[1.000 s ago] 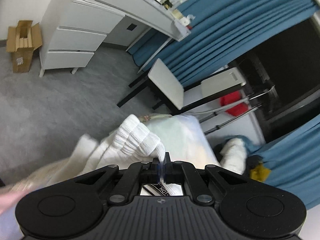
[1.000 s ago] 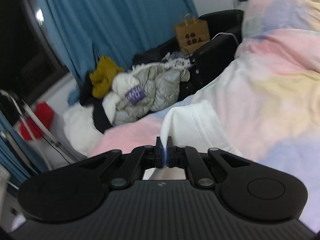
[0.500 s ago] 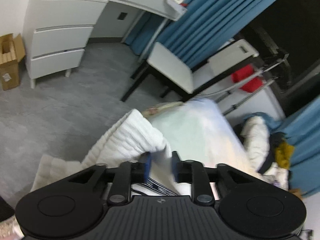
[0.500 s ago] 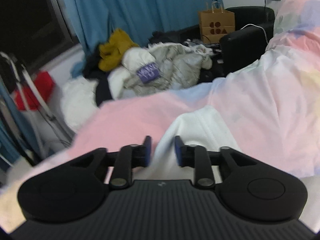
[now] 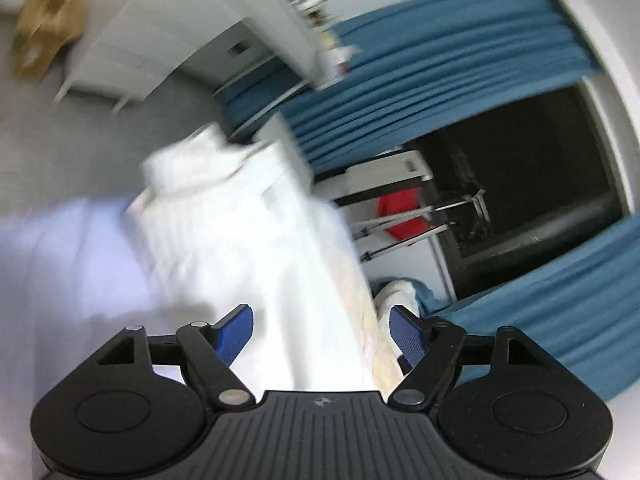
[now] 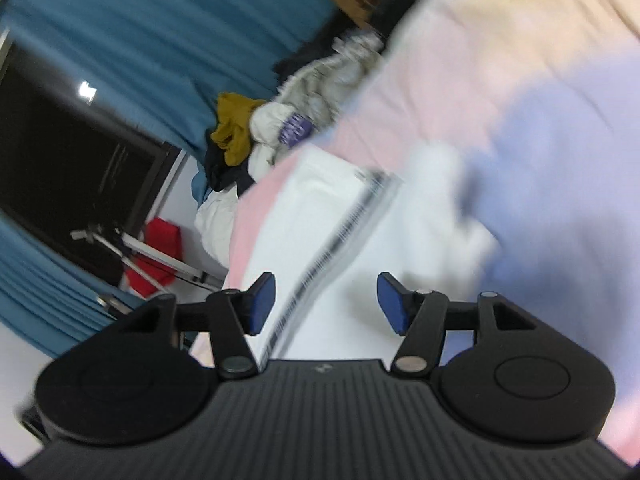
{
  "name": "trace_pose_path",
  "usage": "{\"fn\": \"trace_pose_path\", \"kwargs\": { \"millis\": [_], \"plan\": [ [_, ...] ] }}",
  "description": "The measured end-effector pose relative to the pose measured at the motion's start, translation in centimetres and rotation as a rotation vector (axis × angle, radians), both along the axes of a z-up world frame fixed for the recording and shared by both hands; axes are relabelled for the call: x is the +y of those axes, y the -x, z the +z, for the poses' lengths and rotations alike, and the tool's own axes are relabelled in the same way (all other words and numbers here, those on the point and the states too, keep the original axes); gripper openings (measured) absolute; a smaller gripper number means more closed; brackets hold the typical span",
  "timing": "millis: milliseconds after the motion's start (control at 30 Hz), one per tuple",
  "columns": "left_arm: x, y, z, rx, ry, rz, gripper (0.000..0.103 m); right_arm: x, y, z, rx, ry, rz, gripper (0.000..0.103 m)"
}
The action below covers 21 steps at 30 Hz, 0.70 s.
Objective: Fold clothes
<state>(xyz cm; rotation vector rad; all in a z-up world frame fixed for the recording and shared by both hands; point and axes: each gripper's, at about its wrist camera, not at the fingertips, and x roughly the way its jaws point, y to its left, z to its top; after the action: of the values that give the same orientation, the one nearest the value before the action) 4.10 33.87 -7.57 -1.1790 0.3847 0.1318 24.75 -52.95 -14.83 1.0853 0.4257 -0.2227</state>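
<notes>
- The bedspread, a soft quilt of pink, lilac and cream patches, takes up most of the right wrist view; a white garment lies spread on it, seen again under the left tool as a white garment near the bed's edge.
- That garment looks thick and soft, a knit or fleece top I'd guess: light, limp, not slippery, nothing to break. It should sag wherever it isn't held.
- A dark striped band runs across it, perhaps a hem or printed trim; blur hides which. An edge or corner like that seems the sensible place to pinch.
- The left gripper hangs above the cloth, pointing along it, blue pads spread wide and holding nothing.
- The right gripper is tilted over the garment, also gaping, with the band running between its pads.
</notes>
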Motion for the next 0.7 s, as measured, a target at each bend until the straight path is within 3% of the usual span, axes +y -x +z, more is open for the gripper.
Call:
{"fn": "trace_pose_path", "kwargs": {
  "millis": [200, 300, 400, 500, 633, 700],
  "plan": [
    [0.3, 1.1, -3.5, 0.083, 0.180, 0.006, 0.080, -1.4, 1.6, -3.9, 0.116, -0.185, 0.058, 0.059],
    [0.7, 0.6, -5.7, 0.116, 0.280, 0.006, 0.080, -1.5, 0.9, -5.6, 0.109, -0.261, 0.078, 0.059],
    [0.8, -1.2, -7.0, 0.127, 0.260, -0.004, 0.080, -1.6, -0.7, -7.0, 0.093, -0.296, 0.099, 0.059],
    [1.3, -3.6, -8.6, 0.160, 0.225, 0.009, 0.077, -1.7, -2.6, -7.8, 0.075, -0.263, 0.100, 0.058],
    [1.3, -6.2, -8.8, 0.150, 0.075, 0.003, 0.069, -2.3, -4.2, -7.5, 0.045, -0.174, 0.070, 0.057],
    [1.1, -7.0, -8.8, 0.144, 0.008, 0.018, 0.057, -2.6, -5.0, -7.4, 0.030, -0.130, 0.055, 0.051]
  ]
}}
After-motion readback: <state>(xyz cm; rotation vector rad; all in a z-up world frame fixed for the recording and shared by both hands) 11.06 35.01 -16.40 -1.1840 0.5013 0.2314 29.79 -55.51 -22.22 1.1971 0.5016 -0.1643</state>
